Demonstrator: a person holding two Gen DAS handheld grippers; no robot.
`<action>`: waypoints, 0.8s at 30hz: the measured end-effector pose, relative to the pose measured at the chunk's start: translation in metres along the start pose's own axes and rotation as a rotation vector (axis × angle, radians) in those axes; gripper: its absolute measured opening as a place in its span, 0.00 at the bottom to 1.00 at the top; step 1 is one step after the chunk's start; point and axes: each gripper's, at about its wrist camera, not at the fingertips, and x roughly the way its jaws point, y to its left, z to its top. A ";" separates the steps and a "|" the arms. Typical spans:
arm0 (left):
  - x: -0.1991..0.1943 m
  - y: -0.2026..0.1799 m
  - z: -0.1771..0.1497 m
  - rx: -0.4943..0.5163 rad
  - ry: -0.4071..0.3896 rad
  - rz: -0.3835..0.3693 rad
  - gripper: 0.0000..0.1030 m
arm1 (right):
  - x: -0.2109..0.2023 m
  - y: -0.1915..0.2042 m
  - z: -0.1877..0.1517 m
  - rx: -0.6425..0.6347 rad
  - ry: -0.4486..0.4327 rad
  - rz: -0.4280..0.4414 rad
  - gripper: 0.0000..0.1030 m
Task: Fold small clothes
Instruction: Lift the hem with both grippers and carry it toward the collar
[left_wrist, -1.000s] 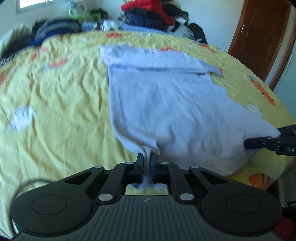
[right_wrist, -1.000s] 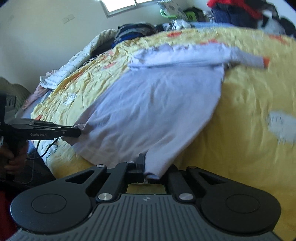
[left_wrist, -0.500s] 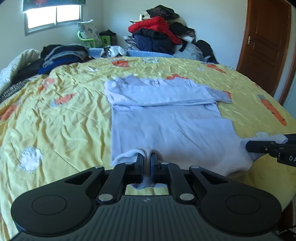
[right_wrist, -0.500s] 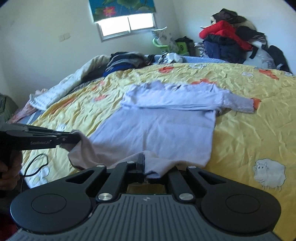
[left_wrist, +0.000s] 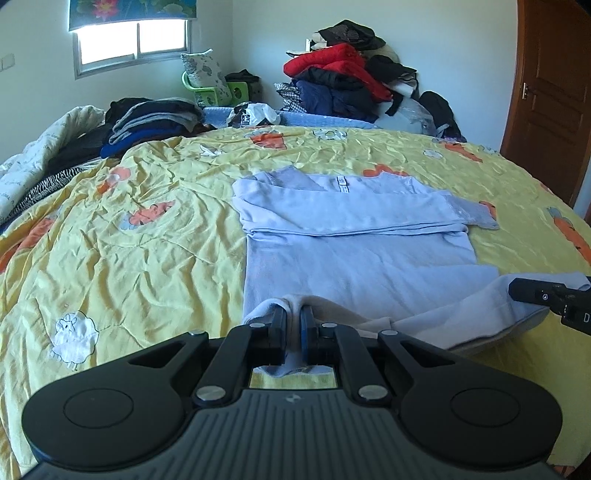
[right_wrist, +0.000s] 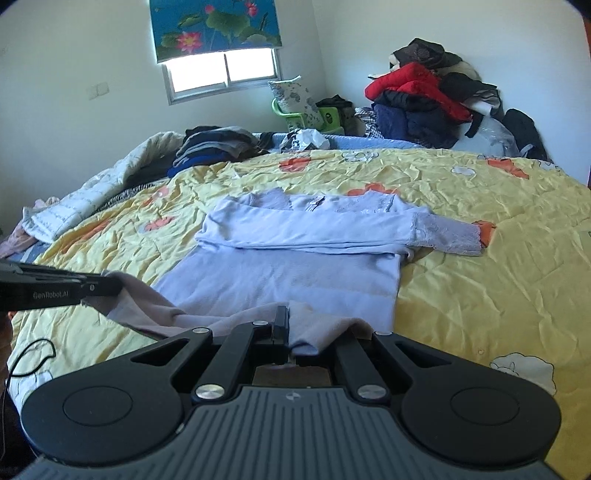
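A pale lilac long-sleeved top (left_wrist: 354, 254) lies flat on the yellow bed cover (left_wrist: 147, 236), sleeves folded across its chest, one lace cuff (right_wrist: 448, 236) sticking out to the right. My left gripper (left_wrist: 293, 317) is shut on the near left hem corner. My right gripper (right_wrist: 290, 325) is shut on the near right hem corner. Both hold the hem raised a little above the bed. Each gripper shows in the other's view: the right one (left_wrist: 546, 295) and the left one (right_wrist: 74, 288).
Folded dark clothes (left_wrist: 147, 118) sit at the far left of the bed. A heap of red and dark clothes (left_wrist: 347, 81) is piled at the far right. A white quilt (right_wrist: 92, 199) lies along the left edge. A brown door (left_wrist: 550, 92) stands at right.
Both grippers have lifted the hem and the cameras have tilted up from the bed. The lower part of the top now folds up off the cover.
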 end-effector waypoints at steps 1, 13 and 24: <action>0.001 0.000 0.000 -0.002 0.000 0.002 0.07 | 0.001 -0.001 0.000 0.007 -0.003 -0.004 0.05; 0.013 -0.007 0.011 0.002 -0.004 0.036 0.07 | 0.017 -0.004 0.002 0.024 -0.017 -0.034 0.05; 0.016 -0.014 0.031 0.041 -0.049 0.075 0.07 | 0.022 -0.002 0.017 -0.005 -0.059 -0.055 0.05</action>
